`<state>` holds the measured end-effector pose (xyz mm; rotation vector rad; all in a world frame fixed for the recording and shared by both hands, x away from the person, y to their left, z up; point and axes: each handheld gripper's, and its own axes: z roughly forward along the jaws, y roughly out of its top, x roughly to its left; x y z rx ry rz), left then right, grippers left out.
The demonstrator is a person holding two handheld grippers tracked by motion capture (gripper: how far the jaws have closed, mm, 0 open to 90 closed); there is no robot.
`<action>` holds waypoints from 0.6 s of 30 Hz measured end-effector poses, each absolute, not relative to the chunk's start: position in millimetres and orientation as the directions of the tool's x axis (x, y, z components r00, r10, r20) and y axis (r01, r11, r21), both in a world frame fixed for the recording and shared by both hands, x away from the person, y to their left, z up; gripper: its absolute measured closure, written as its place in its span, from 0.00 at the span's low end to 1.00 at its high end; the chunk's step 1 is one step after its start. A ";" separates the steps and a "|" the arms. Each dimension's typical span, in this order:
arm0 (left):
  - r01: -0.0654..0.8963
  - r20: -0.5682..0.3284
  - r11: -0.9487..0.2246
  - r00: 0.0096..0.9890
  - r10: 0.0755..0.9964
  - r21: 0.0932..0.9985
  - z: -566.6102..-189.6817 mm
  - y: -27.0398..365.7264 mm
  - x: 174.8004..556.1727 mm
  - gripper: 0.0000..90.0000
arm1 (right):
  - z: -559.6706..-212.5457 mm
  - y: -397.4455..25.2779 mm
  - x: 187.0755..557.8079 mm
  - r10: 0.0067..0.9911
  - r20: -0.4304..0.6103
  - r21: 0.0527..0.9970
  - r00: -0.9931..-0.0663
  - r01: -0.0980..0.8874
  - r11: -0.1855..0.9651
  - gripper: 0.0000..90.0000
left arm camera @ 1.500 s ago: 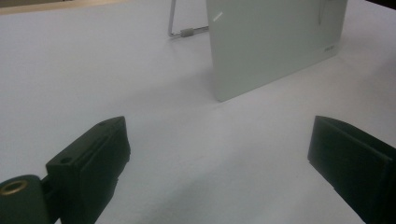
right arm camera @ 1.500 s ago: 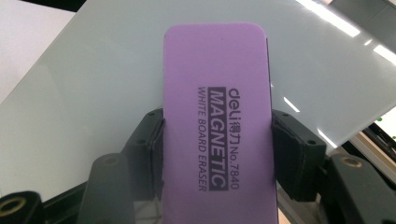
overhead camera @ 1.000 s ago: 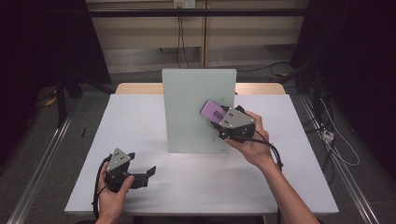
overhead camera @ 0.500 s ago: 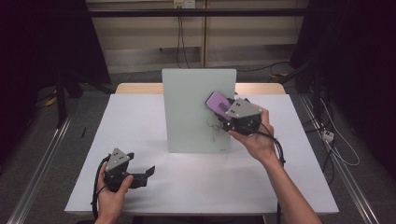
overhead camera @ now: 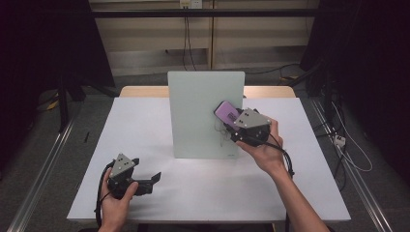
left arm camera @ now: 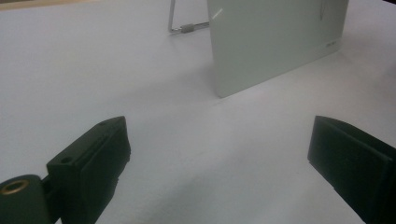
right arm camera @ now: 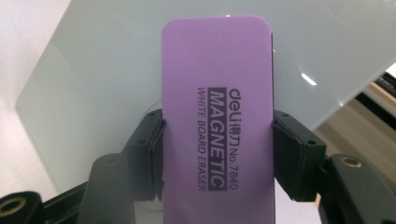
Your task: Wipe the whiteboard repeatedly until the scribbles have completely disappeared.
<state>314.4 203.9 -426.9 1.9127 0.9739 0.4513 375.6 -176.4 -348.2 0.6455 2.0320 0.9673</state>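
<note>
A pale upright whiteboard (overhead camera: 205, 113) stands mid-table on a wire stand (left arm camera: 180, 29). My right gripper (overhead camera: 232, 121) is shut on a purple magnetic whiteboard eraser (overhead camera: 226, 112) and holds it against the board's right half, above some faint pen marks (overhead camera: 222, 134). In the right gripper view the eraser (right arm camera: 217, 126) is clamped between both jaws, its printed face toward the camera, the board (right arm camera: 116, 70) behind it. My left gripper (overhead camera: 147, 180) rests low near the table's front left, open and empty, with the board's lower corner (left arm camera: 275, 42) ahead of it.
The white table (overhead camera: 145, 125) is bare around the board. Its front edge lies just below my left hand (overhead camera: 116, 205). Cables (overhead camera: 348, 150) trail on the floor to the right, and dark frames stand at both sides.
My right gripper has carried the eraser up and to the right across the board's face. The left gripper has stayed where it was.
</note>
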 end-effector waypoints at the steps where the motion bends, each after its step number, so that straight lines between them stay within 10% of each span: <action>1: 0.446 -0.077 -0.272 0.622 0.780 0.853 -426.9 203.9 314.5 0.06 | -351.9 -175.0 374.2 0.699 -0.425 0.803 -0.576 0.116 0.584 0.46; 18: 0.447 -0.080 -0.270 0.623 0.778 0.853 -427.0 204.3 314.6 0.06 | -380.3 -150.8 367.8 0.622 -0.418 0.758 -0.662 0.123 0.640 0.46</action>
